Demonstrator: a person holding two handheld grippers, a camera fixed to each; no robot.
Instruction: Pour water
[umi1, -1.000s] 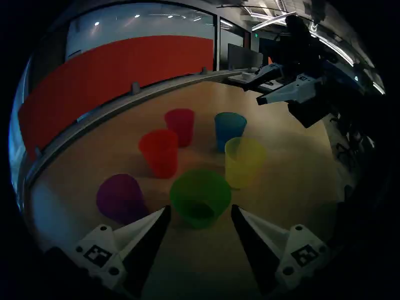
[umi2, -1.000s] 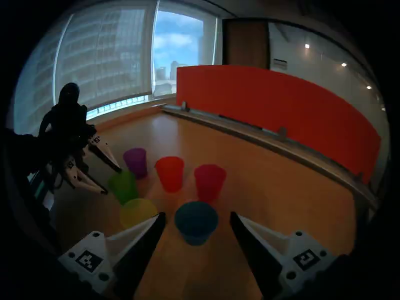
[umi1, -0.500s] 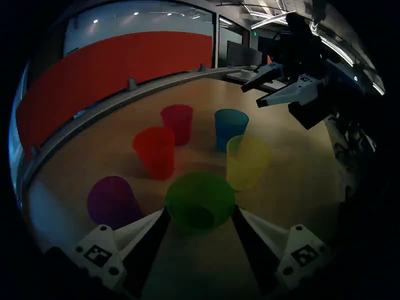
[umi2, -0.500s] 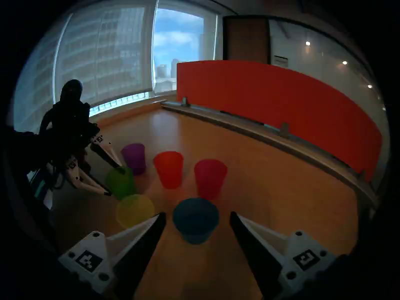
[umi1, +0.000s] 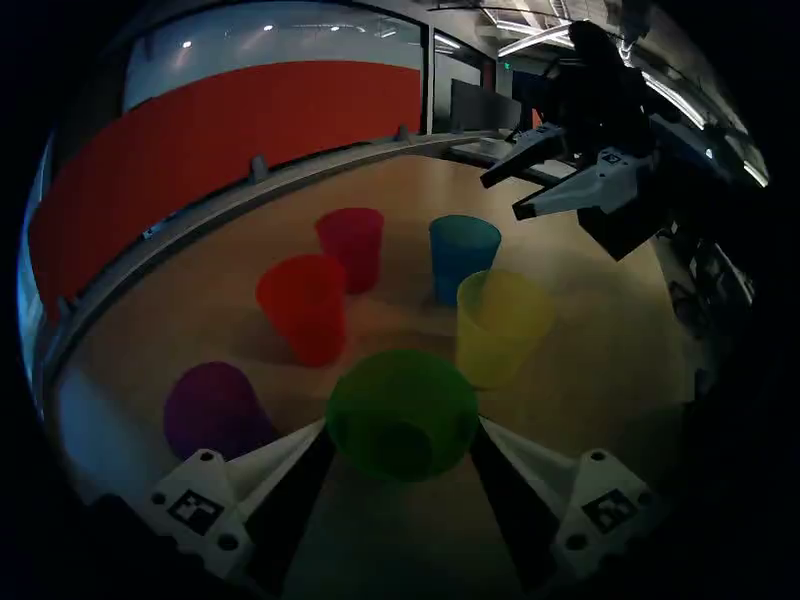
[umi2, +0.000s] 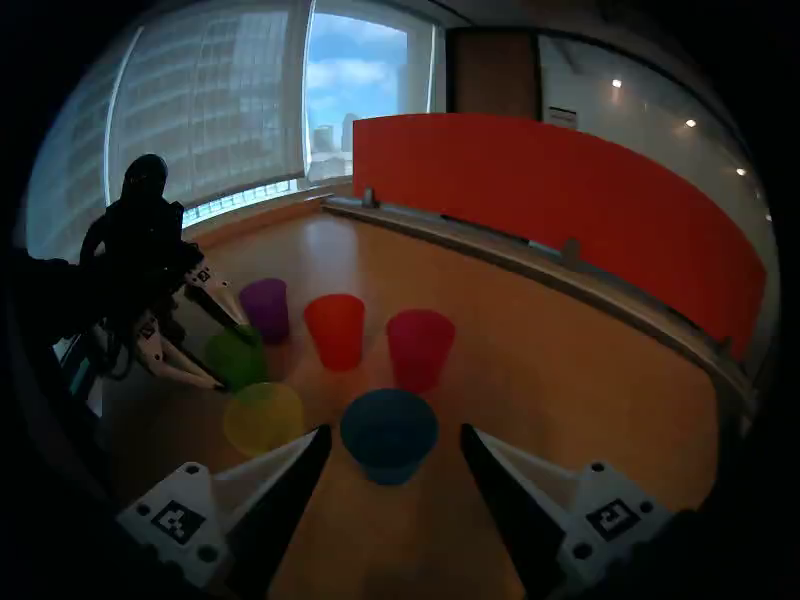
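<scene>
Several coloured plastic cups stand upright on a wooden table (umi1: 590, 340). In the left gripper view, my left gripper (umi1: 400, 430) is open with the green cup (umi1: 402, 412) between its fingertips, its rim close to both. In the right gripper view, my right gripper (umi2: 395, 432) is open just short of the blue cup (umi2: 388, 435), which stands between its fingers. That view also has the left gripper (umi2: 233, 356) around the green cup (umi2: 235, 358). The right gripper (umi1: 500, 198) hovers beyond the blue cup (umi1: 463, 255). I cannot tell whether any cup holds water.
Around these stand a yellow cup (umi1: 500, 325), an orange-red cup (umi1: 302, 308), a crimson cup (umi1: 350, 245) and a purple cup (umi1: 210, 410). A red partition (umi2: 560, 190) runs along the table's far edge. Windows (umi2: 210, 120) lie behind the person's dark sleeves (umi2: 60, 300).
My left gripper has moved forward, so the green cup sits deeper between its fingers. My right gripper has edged closer to the blue cup. No cup has moved.
</scene>
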